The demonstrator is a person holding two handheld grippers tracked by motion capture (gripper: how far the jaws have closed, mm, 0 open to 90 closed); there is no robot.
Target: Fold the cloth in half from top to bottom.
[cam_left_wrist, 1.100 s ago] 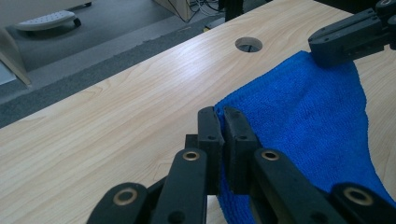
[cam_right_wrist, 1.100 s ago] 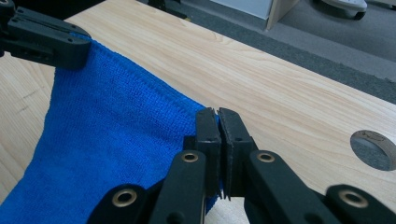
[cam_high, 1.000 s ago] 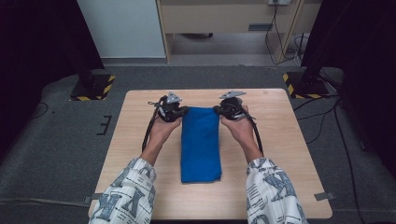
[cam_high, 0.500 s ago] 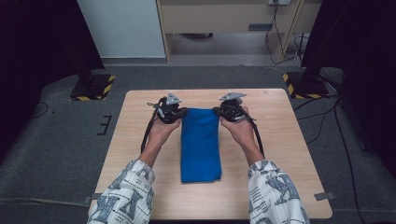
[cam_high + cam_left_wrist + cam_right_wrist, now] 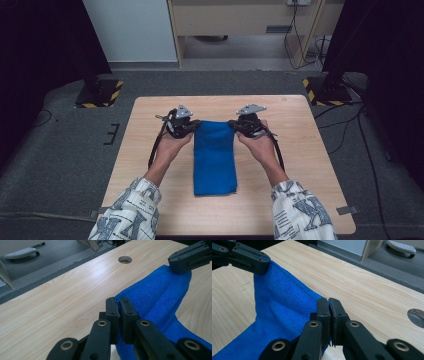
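gripping the blue cloth [image 5: 215, 155] (far corners), left claw [image 5: 192, 126] and right claw [image 5: 235, 125] clamp it, hands palm-up.

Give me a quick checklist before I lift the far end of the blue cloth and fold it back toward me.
1. Left gripper shut on a far corner of the blue cloth: ok, cloth is pinched between its jaws.
2. Right gripper shut on the other far corner: ok, cloth edge sits between its jaws.
3. Far edge held evenly between the two grippers: ok, both sit level in the high view.
4. All layers caught in each grip: cannot tell, the jaws hide the edge.
5. Near end lying flat on the table: ok.
6. Table hole away from the cloth: ok.
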